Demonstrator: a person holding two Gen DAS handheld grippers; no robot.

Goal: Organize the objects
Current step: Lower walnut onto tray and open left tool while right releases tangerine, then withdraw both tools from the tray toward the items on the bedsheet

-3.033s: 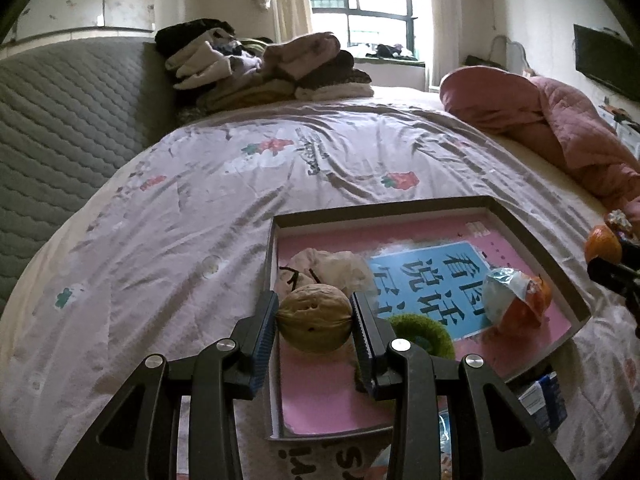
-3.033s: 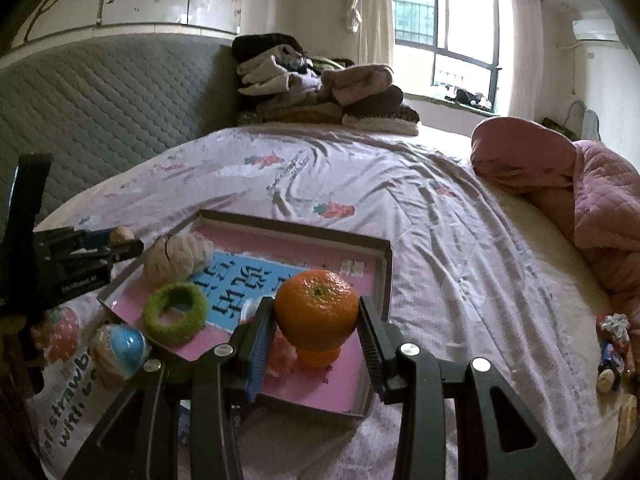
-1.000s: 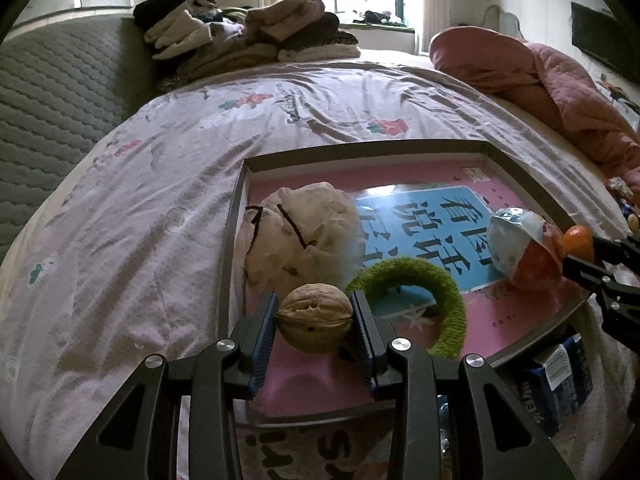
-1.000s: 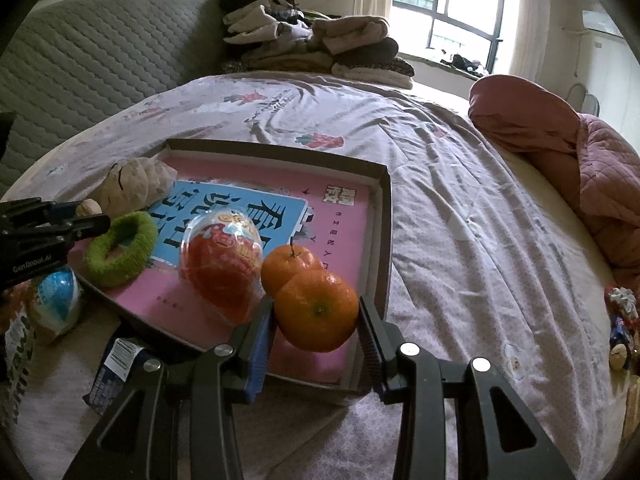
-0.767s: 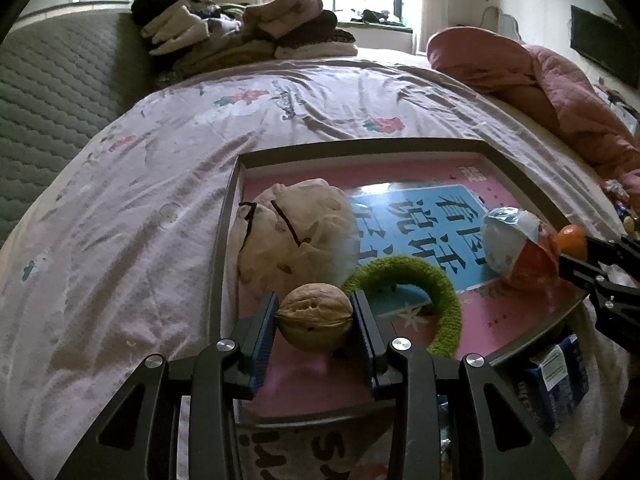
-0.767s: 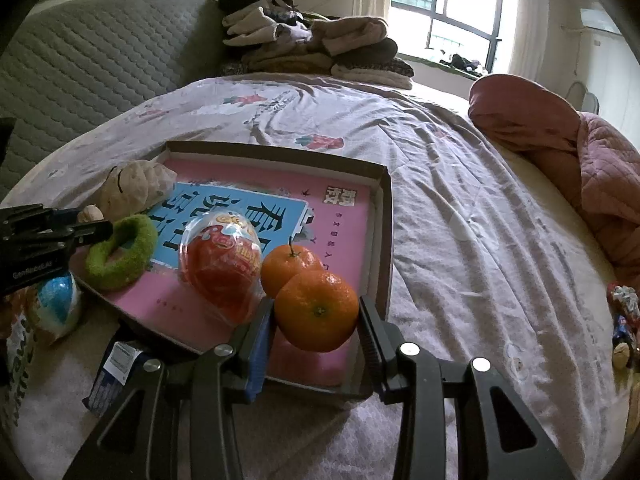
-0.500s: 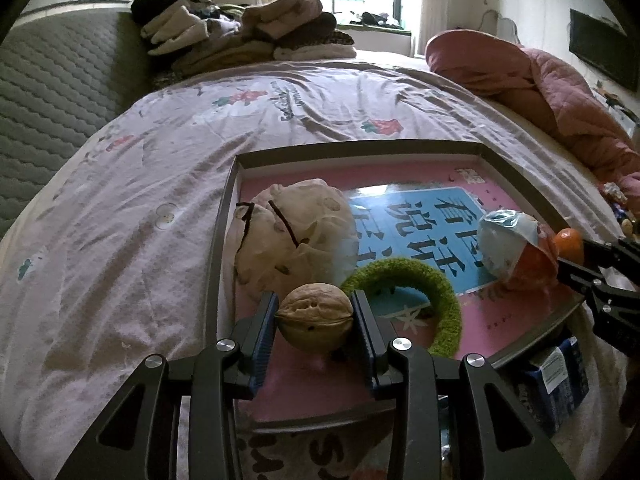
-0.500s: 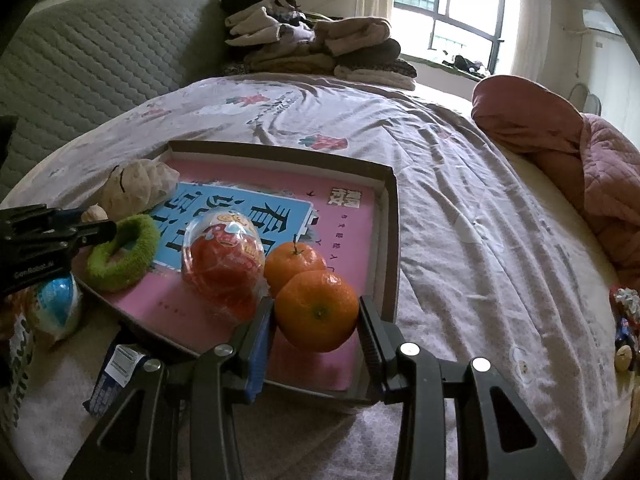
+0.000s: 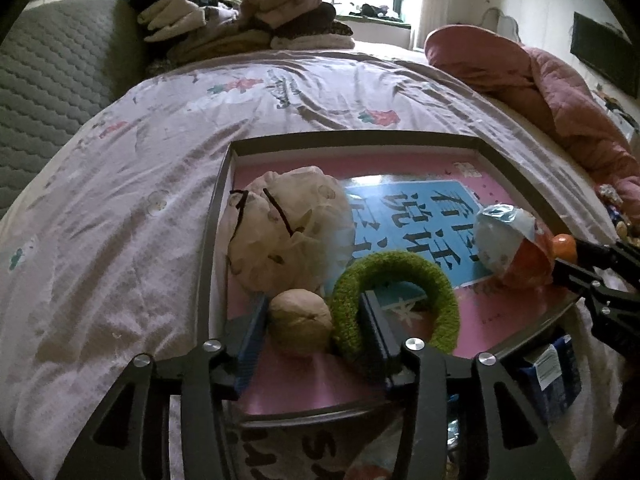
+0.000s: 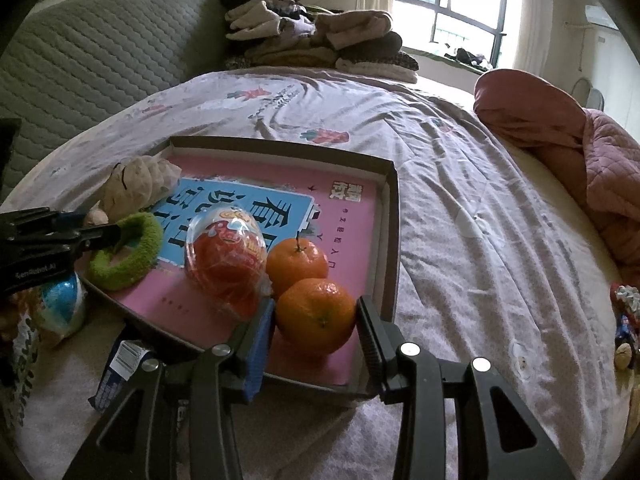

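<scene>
Bedsheet below, walnut (image 9: 300, 326) sits between opening left gripper (image 9: 313, 322) fingers (image 9: 252, 330).

There was one tray (image 10: 390, 240) on the bed. Two oranges (image 10: 316, 314) sat in it at about 5 o'clock, touching each other. There was one walnut (image 9: 300, 328) at 7 o'clock and one green fuzzy ring (image 9: 400, 300) just beside it. One cream cloth bundle (image 9: 288, 232) lay at 10 o'clock. One wrapped red egg toy (image 10: 226, 260) sat near the middle. Off the tray, at 8 o'clock, there was one blue ball (image 10: 60, 308) and one small blue box (image 10: 120, 368).
</scene>
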